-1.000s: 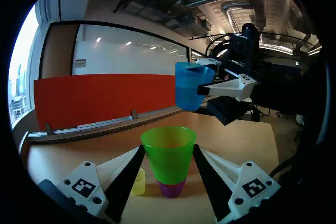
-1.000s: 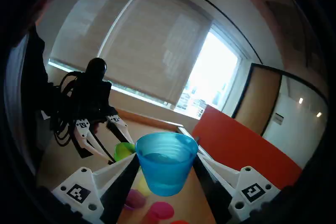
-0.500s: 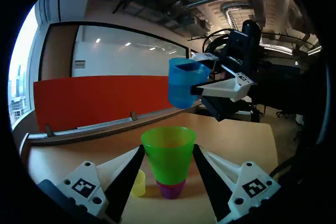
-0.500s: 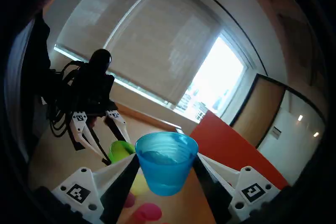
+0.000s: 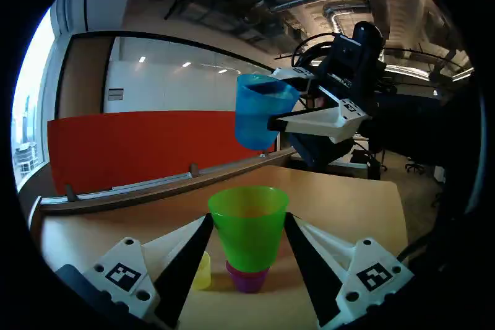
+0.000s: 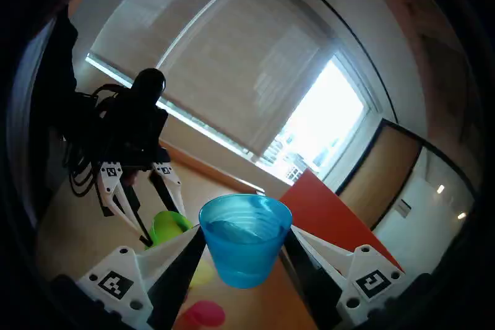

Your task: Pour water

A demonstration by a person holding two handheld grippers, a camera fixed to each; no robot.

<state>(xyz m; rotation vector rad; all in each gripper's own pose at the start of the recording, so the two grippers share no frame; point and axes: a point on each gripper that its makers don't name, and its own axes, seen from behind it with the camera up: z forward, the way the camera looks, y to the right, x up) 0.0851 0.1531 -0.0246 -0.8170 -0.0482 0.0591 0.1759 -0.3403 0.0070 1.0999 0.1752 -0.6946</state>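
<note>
Over the wooden office table [image 5: 352,197], my left gripper [image 5: 248,223] clamps the green cup [image 5: 247,240]. My right gripper [image 6: 244,237] clamps the blue cup [image 6: 243,262], raised higher, nearly upright, water inside. 2 grips made; pouring not yet begun.

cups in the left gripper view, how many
4: blue cup held high in the right gripper, green cup in the left gripper, purple cup just below it, yellow cup left of that. Others may be hidden.

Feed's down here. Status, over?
Left hand-held gripper shut on green cup. Right hand-held gripper shut on blue cup, water inside, held higher than green. Nothing between cups.
</note>
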